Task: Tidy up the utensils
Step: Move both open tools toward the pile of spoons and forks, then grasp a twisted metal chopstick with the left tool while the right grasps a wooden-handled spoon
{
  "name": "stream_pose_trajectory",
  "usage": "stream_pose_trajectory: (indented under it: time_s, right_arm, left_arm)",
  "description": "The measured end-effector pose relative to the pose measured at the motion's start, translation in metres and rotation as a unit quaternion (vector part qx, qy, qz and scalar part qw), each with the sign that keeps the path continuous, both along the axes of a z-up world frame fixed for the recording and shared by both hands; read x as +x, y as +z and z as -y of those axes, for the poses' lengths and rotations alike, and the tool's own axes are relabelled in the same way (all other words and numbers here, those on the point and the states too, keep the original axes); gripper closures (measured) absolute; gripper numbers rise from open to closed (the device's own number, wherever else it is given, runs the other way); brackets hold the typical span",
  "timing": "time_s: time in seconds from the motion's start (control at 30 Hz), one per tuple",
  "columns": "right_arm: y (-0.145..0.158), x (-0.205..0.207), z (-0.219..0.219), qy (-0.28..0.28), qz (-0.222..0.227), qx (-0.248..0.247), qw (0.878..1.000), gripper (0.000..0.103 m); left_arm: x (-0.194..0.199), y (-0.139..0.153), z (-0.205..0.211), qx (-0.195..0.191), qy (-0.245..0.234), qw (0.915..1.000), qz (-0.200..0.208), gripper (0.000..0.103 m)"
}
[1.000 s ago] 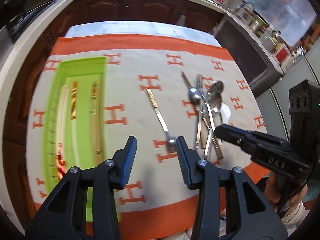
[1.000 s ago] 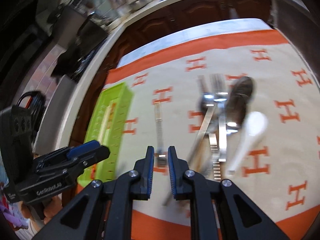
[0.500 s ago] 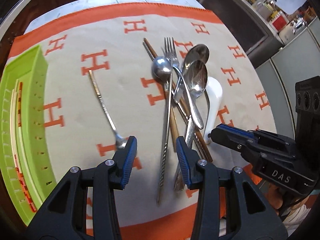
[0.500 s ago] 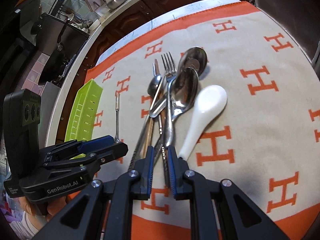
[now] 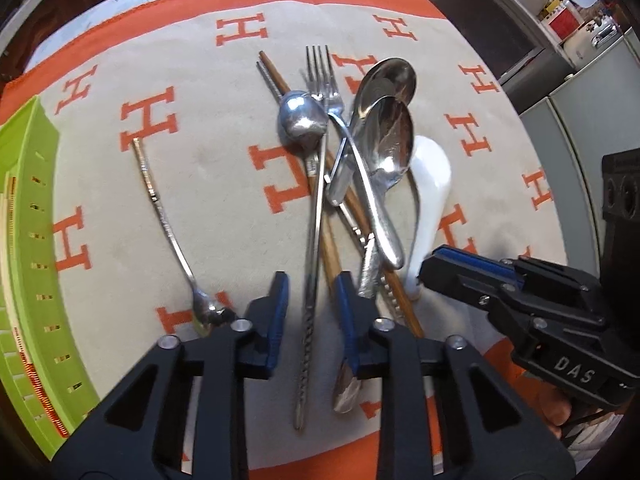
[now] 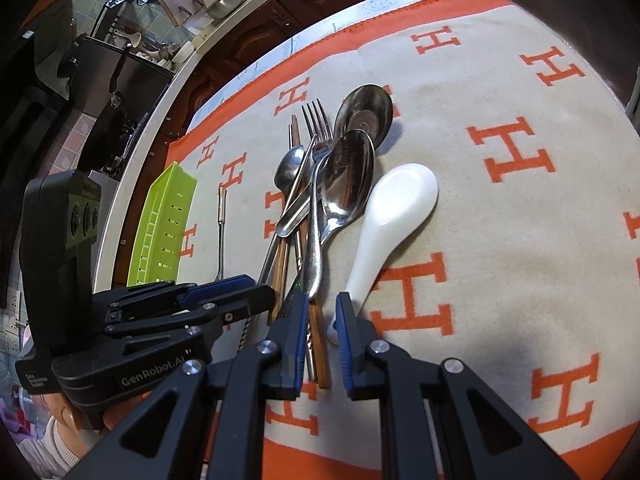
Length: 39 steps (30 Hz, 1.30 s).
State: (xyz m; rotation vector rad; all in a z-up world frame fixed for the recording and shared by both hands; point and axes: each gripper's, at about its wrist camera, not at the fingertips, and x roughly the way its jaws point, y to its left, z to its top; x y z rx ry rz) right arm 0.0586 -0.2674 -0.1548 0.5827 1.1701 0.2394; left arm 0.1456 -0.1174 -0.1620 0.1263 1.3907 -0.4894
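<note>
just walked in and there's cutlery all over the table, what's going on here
A person holds a two-finger gripper in each hand over a heap of utensils on an orange and beige cloth. The left gripper is open, its fingers either side of a long twisted-handle spoon. The right gripper is open near the handle end of the white ceramic spoon. Nothing is lifted yet. A thin small spoon lies apart, and a green tray waits at the left.
</note>
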Motion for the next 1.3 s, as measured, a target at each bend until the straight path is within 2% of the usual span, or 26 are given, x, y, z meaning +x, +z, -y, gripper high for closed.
stream_pose_trajectory:
  time_s: [0.07,0.17,0.4,0.7,0.83,1.1,1.3]
  right_arm:
    - [0.0,0.0,-0.001,0.002,0.001,0.001,1.0,0.089]
    - [0.002,0.001,-0.003,0.009,0.004,0.002,1.0,0.089]
    - [0.003,0.008,-0.02,0.028,0.0,0.002,1.0,0.089]
    - [-0.001,0.035,-0.045,0.046,-0.019,-0.013,0.999,0.088]
    - [-0.003,0.05,-0.059,0.058,-0.026,-0.035,0.997,0.074]
    - [-0.001,0.064,-0.086,0.093,-0.018,-0.091,0.991,0.074]
    - [0.001,0.073,-0.106,0.122,-0.002,-0.154,0.98,0.074]
  left_arm:
    - [0.0,0.001,-0.001,-0.01,0.001,0.9999,-0.006,0.099]
    - [0.0,0.001,-0.003,-0.01,0.008,0.9999,-0.005,0.099]
    - [0.001,0.006,-0.033,-0.028,0.06,0.9978,-0.003,0.1]
    - [-0.002,0.023,-0.066,-0.04,0.087,0.9952,0.017,0.1]
    - [-0.004,0.026,-0.079,-0.051,0.096,0.9939,0.019,0.1]
    - [-0.01,0.028,-0.099,-0.06,0.106,0.9923,0.02,0.1]
    - [-0.016,0.015,-0.102,-0.043,0.103,0.9938,0.005,0.1]
